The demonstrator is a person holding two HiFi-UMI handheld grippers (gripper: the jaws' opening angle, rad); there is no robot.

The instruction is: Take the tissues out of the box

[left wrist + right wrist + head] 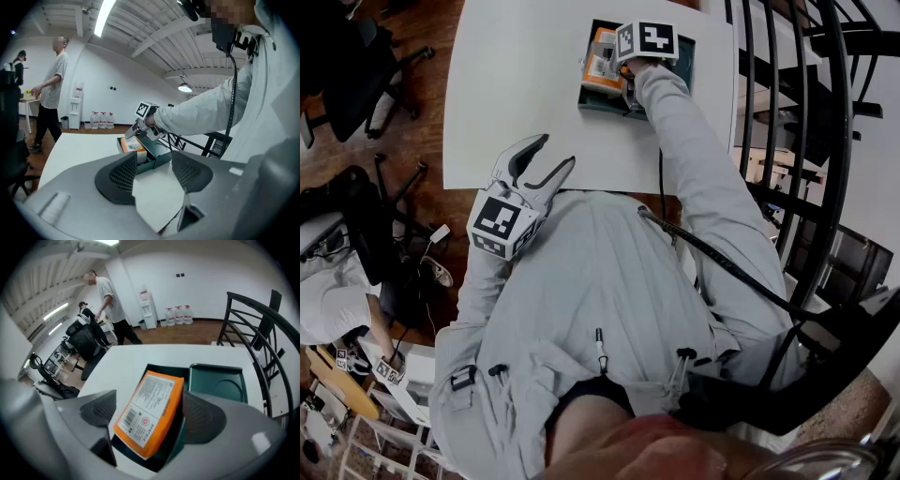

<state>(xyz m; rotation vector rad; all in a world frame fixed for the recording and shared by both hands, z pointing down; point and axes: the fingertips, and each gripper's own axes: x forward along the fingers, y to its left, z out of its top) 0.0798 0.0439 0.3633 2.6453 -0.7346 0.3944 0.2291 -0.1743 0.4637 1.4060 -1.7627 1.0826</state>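
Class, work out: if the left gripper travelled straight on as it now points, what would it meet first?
Probably the open green box with the orange tissue pack; only bare table lies before it, though depth is unclear.

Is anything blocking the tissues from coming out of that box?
Nothing visible does. The lid lies beside the box, and the right tool holds the pack, tilted up out of it.
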